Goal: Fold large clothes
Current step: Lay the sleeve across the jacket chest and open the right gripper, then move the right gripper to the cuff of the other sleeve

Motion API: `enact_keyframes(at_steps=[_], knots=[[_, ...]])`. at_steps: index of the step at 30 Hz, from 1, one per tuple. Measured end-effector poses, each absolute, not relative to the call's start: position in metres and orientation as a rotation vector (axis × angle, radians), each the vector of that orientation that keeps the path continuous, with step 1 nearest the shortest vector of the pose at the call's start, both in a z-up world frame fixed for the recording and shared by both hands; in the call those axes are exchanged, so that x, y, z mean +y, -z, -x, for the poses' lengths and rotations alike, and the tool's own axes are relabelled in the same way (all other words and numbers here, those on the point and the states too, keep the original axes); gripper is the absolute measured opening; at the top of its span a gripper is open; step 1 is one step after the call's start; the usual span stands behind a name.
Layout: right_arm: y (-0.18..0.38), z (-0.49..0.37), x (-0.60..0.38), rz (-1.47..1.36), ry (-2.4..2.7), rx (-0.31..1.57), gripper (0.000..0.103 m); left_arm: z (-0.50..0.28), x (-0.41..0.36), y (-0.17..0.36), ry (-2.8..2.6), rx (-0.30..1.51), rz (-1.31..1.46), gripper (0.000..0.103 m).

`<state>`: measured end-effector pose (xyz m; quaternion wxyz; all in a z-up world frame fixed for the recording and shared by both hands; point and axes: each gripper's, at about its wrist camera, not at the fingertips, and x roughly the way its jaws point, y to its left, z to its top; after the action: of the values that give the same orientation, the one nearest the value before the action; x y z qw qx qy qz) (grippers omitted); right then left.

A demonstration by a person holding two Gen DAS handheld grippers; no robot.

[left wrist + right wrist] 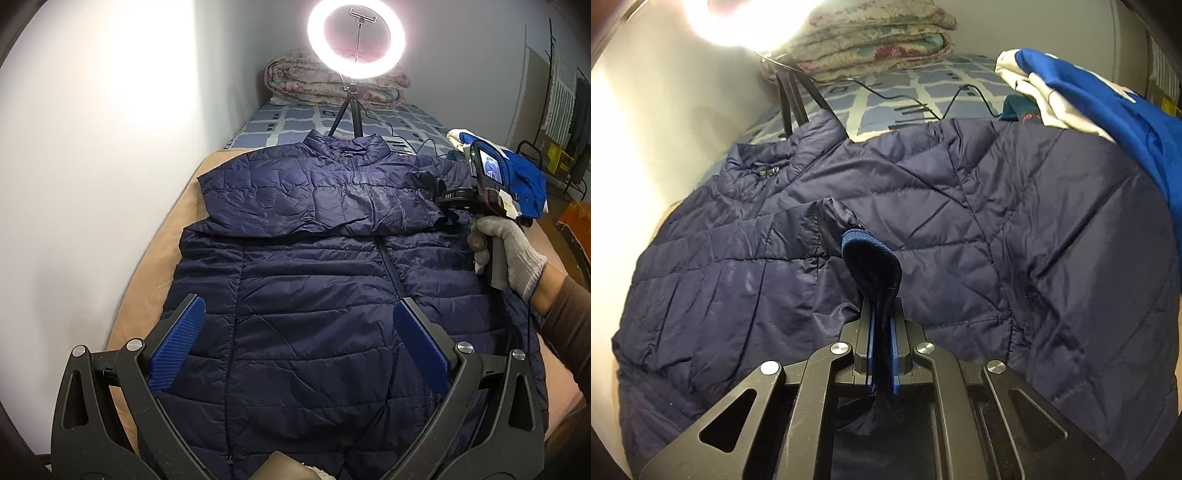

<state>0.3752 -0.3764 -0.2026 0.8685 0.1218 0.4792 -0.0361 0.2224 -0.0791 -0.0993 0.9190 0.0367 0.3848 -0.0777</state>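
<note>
Navy quilted puffer jacket spread flat beneath wide-open, empty left gripper; its ribbed knit cuff pinched between closed right gripper pads, blue-and-white garment beyond, right.

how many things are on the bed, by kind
puffer jacket: 1, navy, its sleeve cuff pinched in the right tongs
other clothes: 1 pile, blue and white garment on a teal item
folded quilt: 1
ring light on tripod: 1
tongs: 2, left tongs open over the jacket
total: 6
</note>
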Motion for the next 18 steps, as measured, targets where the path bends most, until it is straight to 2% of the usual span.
enact_keyframes(at_steps=[13, 15, 17, 18], knots=[[0.201, -0.379, -0.366, -0.184, 0.063, 1.056, 0.009, -0.22, -0.076, 0.093, 0.151, 0.776, -0.064, 0.103], [0.193, -0.373, -0.367, -0.179, 0.065, 1.048, 0.014, -0.219, -0.076, 0.091, 0.154, 0.77, -0.06, 0.103], [0.185, -0.368, -0.367, -0.179, 0.065, 1.036, 0.026, -0.217, -0.076, 0.087, 0.152, 0.754, -0.066, 0.103], [0.178, -0.363, -0.368, -0.187, 0.062, 1.022, 0.028, -0.215, -0.077, 0.085, 0.15, 0.746, -0.072, 0.103]])
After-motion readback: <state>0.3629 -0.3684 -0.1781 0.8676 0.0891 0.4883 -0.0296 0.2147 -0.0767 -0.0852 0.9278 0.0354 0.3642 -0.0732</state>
